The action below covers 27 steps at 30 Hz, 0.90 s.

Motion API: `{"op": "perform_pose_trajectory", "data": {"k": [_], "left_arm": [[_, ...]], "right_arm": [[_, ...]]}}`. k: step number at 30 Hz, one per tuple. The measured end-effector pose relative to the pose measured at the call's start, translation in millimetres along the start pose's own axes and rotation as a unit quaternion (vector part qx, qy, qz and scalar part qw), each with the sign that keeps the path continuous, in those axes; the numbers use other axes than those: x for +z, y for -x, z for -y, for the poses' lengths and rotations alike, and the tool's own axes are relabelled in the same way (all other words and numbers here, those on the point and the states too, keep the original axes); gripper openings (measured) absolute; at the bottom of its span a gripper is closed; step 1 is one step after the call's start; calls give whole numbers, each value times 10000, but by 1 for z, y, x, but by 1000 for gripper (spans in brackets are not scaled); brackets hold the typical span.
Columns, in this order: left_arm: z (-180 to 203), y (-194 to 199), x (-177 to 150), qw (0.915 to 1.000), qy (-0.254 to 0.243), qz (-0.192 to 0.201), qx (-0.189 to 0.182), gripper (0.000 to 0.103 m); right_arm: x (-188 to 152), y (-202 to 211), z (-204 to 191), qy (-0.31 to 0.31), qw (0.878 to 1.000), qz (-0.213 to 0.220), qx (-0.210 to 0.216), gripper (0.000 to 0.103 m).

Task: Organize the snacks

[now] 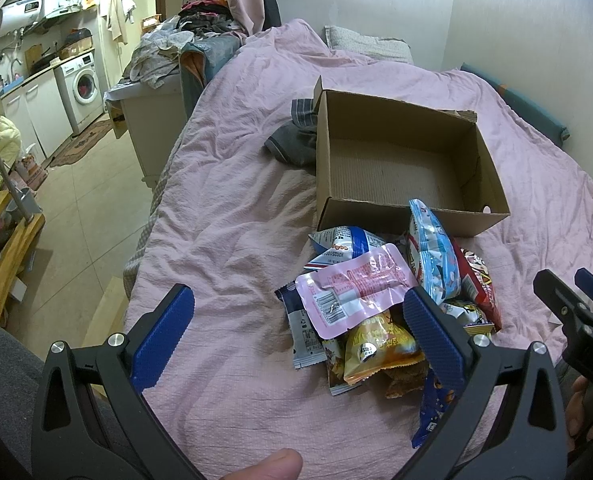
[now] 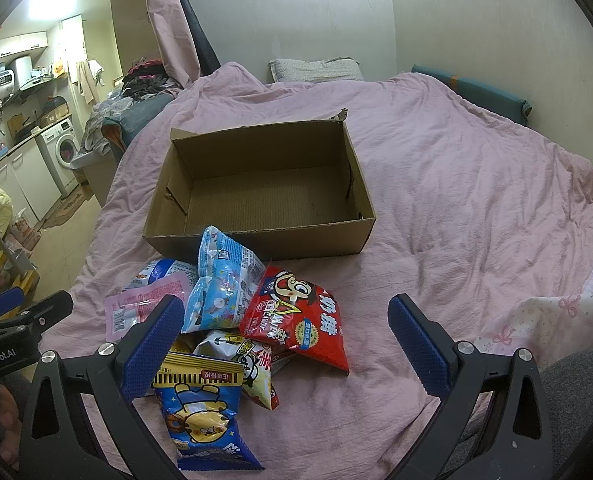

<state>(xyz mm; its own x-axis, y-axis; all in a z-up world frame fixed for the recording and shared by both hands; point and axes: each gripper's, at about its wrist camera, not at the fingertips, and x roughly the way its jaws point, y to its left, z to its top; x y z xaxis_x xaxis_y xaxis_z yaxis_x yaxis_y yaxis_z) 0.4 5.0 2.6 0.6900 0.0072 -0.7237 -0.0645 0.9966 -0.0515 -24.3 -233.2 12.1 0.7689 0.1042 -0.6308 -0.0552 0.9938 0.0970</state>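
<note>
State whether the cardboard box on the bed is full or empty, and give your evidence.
Empty. Both views show the cardboard box with its bare corrugated floor; all the snack packets lie heaped on the pink bedcover in front of it.

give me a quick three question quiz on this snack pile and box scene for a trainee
1. True or false: the cardboard box already holds snacks.
2. Which packet lies nearest the right gripper: A) red candy bag B) pink pouch?
3. Fill in: both the right gripper and the left gripper are ____.

Key: 1 false, it is empty. 2 A. 3 open.
</note>
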Motion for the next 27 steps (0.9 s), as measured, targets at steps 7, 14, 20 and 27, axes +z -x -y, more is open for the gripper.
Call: {"op": "perform_pose_trajectory", "data": {"k": [7,14,20,27], "left_arm": [[-2,1,2,10000,3,4,-8,103],[-2,1,2,10000,4,9,-10,103],[-3,1,2,10000,9,11,-10,103],[-3,1,2,10000,7,12,-18,103]], "right_arm": [[0,0,0,-4,10000,1,1,103],[0,0,0,-1,10000,0,7,103],[0,0,1,-7,10000,-26,18,103],[0,-2,2,1,10000,-74,38,103]]}}
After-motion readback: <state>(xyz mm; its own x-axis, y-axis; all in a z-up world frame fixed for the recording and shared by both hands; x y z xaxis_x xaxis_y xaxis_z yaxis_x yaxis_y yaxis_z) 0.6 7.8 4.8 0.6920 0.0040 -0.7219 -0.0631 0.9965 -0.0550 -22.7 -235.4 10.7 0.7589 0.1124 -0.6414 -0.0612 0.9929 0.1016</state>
